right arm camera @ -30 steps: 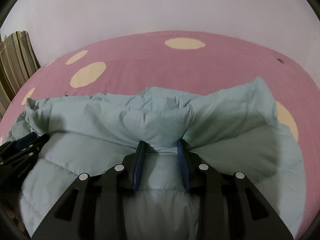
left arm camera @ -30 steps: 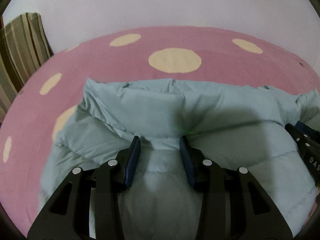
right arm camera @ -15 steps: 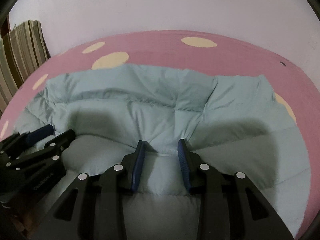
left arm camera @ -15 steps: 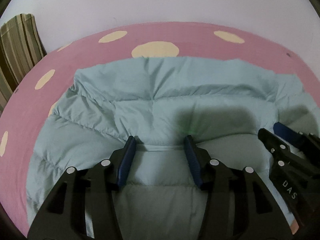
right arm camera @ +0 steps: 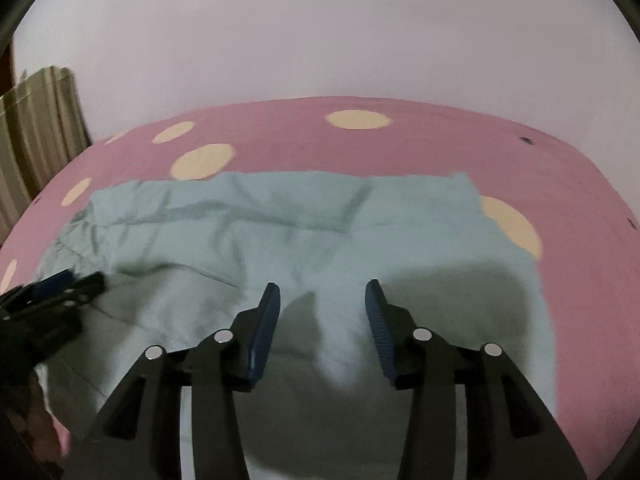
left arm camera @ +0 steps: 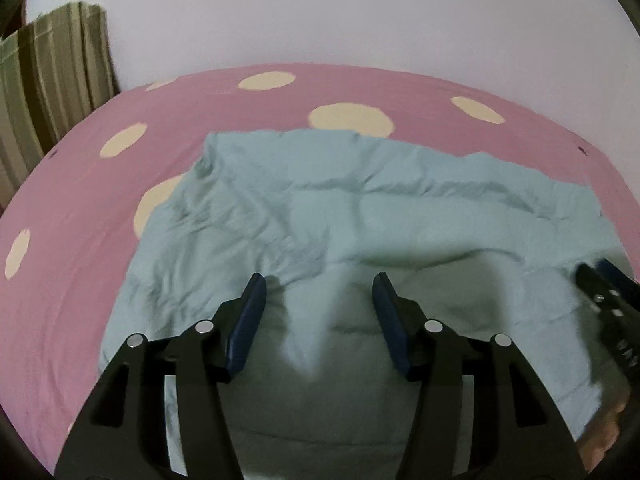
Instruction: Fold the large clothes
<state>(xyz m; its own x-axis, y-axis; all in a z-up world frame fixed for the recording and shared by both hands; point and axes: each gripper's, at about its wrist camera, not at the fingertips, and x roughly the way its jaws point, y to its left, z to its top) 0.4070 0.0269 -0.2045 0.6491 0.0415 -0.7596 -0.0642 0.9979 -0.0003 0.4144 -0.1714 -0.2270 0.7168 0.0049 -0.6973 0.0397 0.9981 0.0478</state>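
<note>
Now spread mid-frame over pink dotted bedsheet [left arm camera: 120, 280]: pale blue padded jacket [left arm camera: 380, 220], one fold apparently laid. Left gripper [left arm camera: 318, 296] and right gripper [right arm camera: 322, 300] just opened, gripping nothing. Further folds probably left.

Jacket [left arm camera: 400, 216] near edge cut by frame bottom — right gripper [left arm camera: 612, 292] blurred.

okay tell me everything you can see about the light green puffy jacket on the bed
The jacket is pale green, quilted and padded, with stitched seams and creased fabric. It lies spread on the pink bedsheet with cream dots, its far edge fairly straight. Both the left gripper and right gripper stand open above it, pads clear of the fabric.
</note>
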